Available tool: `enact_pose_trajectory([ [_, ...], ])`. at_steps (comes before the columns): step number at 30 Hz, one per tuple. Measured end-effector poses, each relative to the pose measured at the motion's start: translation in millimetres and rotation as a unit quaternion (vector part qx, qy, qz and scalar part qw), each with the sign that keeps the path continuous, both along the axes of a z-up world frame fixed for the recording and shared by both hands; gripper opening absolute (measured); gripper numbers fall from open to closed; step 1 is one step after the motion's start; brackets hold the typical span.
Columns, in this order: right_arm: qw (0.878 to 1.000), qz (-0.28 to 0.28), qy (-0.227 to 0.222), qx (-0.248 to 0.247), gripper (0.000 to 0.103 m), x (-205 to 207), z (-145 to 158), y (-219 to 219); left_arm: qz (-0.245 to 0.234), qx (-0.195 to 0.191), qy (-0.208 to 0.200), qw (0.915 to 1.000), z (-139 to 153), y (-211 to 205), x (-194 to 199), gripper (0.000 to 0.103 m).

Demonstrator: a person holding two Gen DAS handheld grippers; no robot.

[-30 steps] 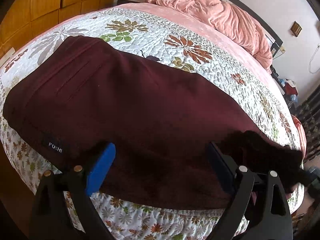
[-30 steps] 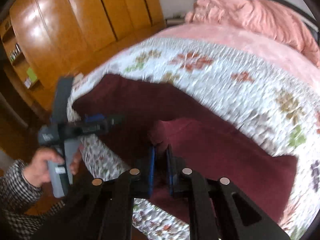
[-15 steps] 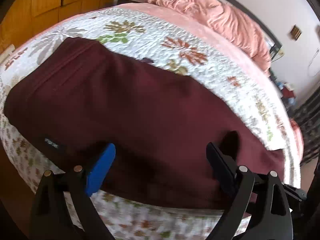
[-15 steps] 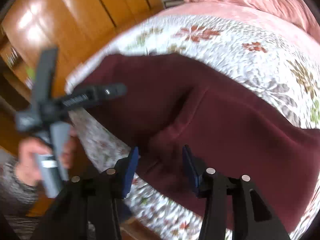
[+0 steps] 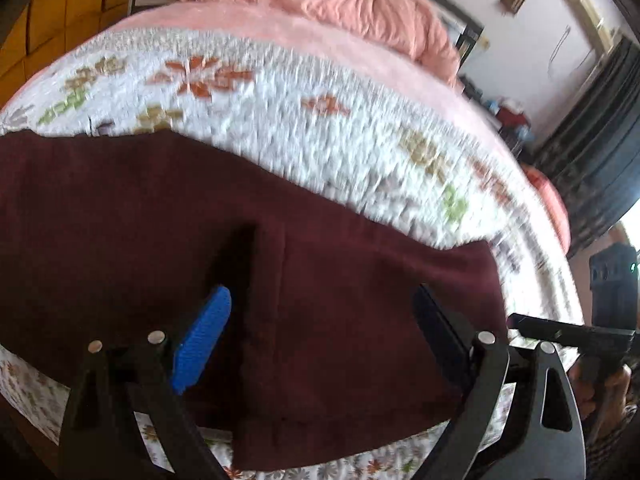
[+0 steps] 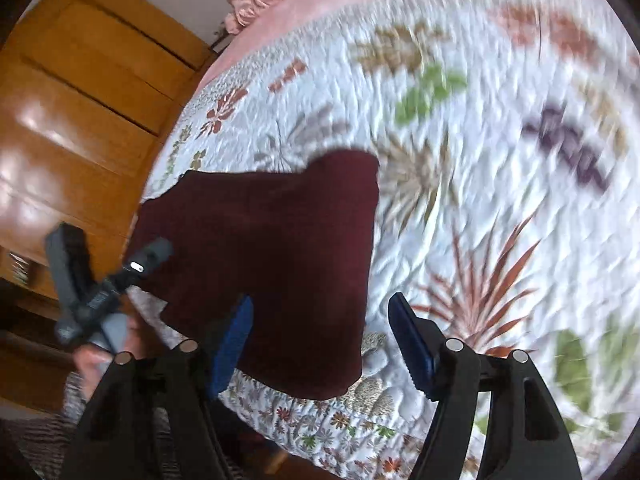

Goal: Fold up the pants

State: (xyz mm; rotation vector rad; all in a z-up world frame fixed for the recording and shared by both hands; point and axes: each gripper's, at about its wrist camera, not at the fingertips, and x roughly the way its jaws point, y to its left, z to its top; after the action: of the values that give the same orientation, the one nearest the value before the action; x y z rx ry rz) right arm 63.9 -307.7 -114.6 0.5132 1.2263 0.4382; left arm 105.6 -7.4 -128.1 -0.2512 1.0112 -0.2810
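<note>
Folded maroon pants lie along the near edge of the floral quilt. Above the pants, the left gripper hangs with jaws wide apart, empty; at their right end, the right gripper is opening, pads off the cloth

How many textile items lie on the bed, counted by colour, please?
Maroon: 1, the pants
Pink: 1, the crumpled blanket
White floral: 1, the quilt
Total: 3
</note>
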Motion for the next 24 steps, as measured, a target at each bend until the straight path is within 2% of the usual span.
enact_pose_trajectory([
  [1,1.0,0.008,0.011,0.026,0.073,1.6,-10.9,-0.2,0.003,0.024,0.021,0.9995,-12.5,-4.0,0.5,0.092],
  [3,0.998,0.019,0.03,0.059,0.077,3.0,-30.0,5.4,0.007,0.043,0.048,0.9979,-29.3,-0.9,2.8,0.092],
  [5,0.995,0.019,0.048,0.089,0.074,3.0,-48.4,7.9,-0.001,0.053,0.037,0.9979,-36.8,1.3,-0.6,0.092],
  [6,0.994,0.018,0.044,0.098,0.054,2.4,-50.6,8.3,-0.008,0.065,0.032,0.9974,-37.4,-0.8,-2.5,0.092],
  [9,0.992,0.017,0.029,0.12,0.026,-2.8,-44.9,8.4,-0.005,0.063,0.031,0.9975,-38.5,2.7,-0.7,0.094],
  [11,0.993,0.018,0.003,0.114,0.023,-13.0,-25.9,3.4,0.001,0.056,0.029,0.998,-34.1,1.5,1.1,0.094],
  [13,0.994,0.008,-0.016,0.112,0.022,-22.9,-7.8,-2.0,-0.002,0.045,0.026,0.9987,-31.1,-1.0,1.5,0.094],
  [15,0.995,-0.003,-0.014,0.094,0.021,-30.7,-5.3,-2.2,-0.006,0.039,0.024,0.9989,-32.6,-3.2,1.7,0.095],
  [18,0.999,-0.001,0.03,0.01,0.024,-31.9,-35.5,10.5,-0.019,0.067,0.02,0.9974,-39.4,-11.6,2.9,0.096],
  [19,0.999,-0.012,0.042,0.014,0.025,-29.9,-45.1,9.0,-0.025,0.078,0.014,0.9965,-39.9,-15.0,2.4,0.097],
  [20,0.998,-0.022,0.046,0.03,0.027,-27.8,-47.2,6.9,-0.027,0.08,0.013,0.9964,-39.7,-15.2,1.9,0.097],
  [21,0.998,-0.026,0.043,0.036,0.035,-26.7,-44.5,4.3,-0.027,0.074,0.014,0.9968,-39.1,-13.5,2.3,0.097],
  [23,0.999,-0.023,0.026,0.001,0.042,-28.7,-30.4,6.5,-0.027,0.052,0.019,0.9981,-34.9,-6.4,3.1,0.097],
  [24,0.999,-0.019,0.009,-0.04,0.044,-31.2,-19.1,9.4,-0.024,0.041,0.022,0.9986,-32.1,-2.8,3.0,0.096],
])
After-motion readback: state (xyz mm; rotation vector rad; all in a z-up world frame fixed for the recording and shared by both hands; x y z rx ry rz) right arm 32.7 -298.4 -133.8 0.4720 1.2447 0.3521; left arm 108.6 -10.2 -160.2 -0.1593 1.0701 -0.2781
